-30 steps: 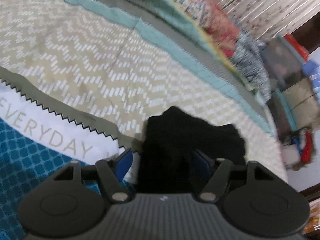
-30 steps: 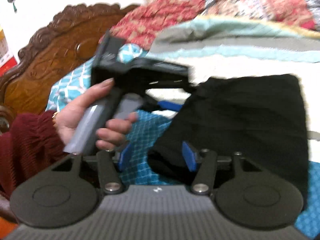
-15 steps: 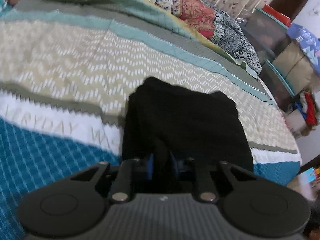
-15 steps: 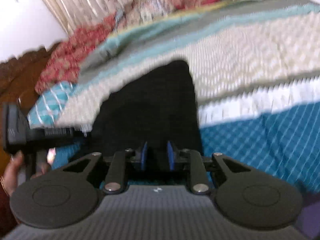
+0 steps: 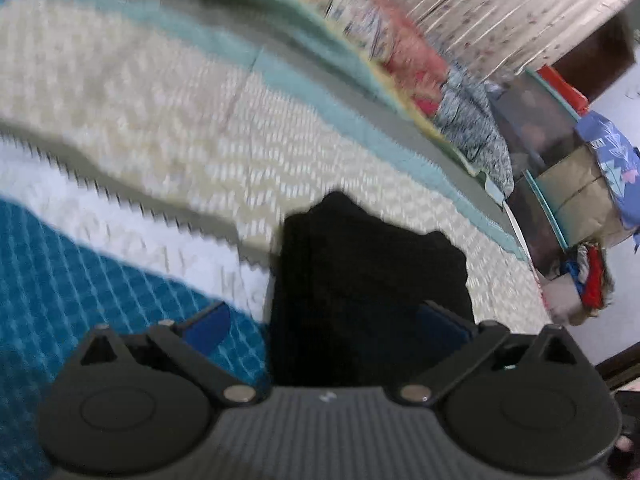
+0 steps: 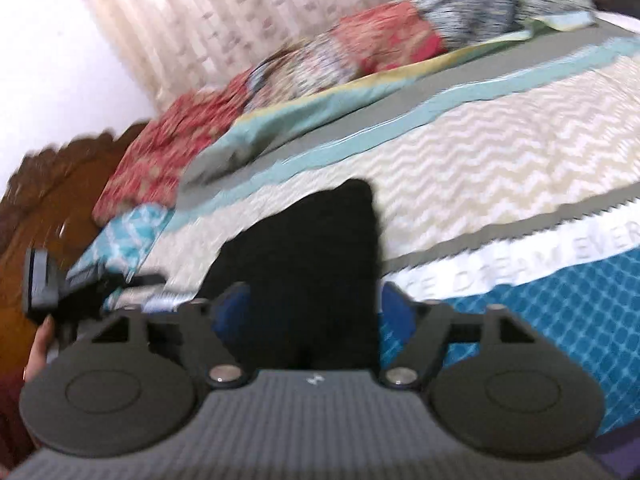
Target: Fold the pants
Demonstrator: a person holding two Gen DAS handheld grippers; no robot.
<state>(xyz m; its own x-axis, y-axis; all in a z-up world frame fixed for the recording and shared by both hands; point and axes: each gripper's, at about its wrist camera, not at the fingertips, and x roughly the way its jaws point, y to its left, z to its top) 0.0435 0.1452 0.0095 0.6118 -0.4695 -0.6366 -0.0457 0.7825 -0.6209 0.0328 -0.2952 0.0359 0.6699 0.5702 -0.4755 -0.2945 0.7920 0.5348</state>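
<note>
The black pants [image 5: 372,280] lie folded in a compact bundle on the patterned bedspread [image 5: 160,120]. My left gripper [image 5: 326,326] is open, its blue pads spread wide on either side of the near edge of the pants. In the right wrist view the pants [image 6: 312,264] run away from me. My right gripper [image 6: 314,308] is open too, its blue pads on either side of the near end of the bundle. The left gripper's body [image 6: 52,284] and the hand holding it show at the far left of that view.
The bedspread has blue, white, beige zigzag and teal bands [image 6: 500,152]. Crumpled red and patterned blankets [image 6: 340,60] lie along the far side by a curtain. A carved wooden headboard [image 6: 48,200] is at the left. Boxes and clutter [image 5: 568,184] stand beyond the bed's edge.
Half a second ago both grippers were shut on the near edge of the pants. Both have now opened wide and let go. The pants lie on the bed.
</note>
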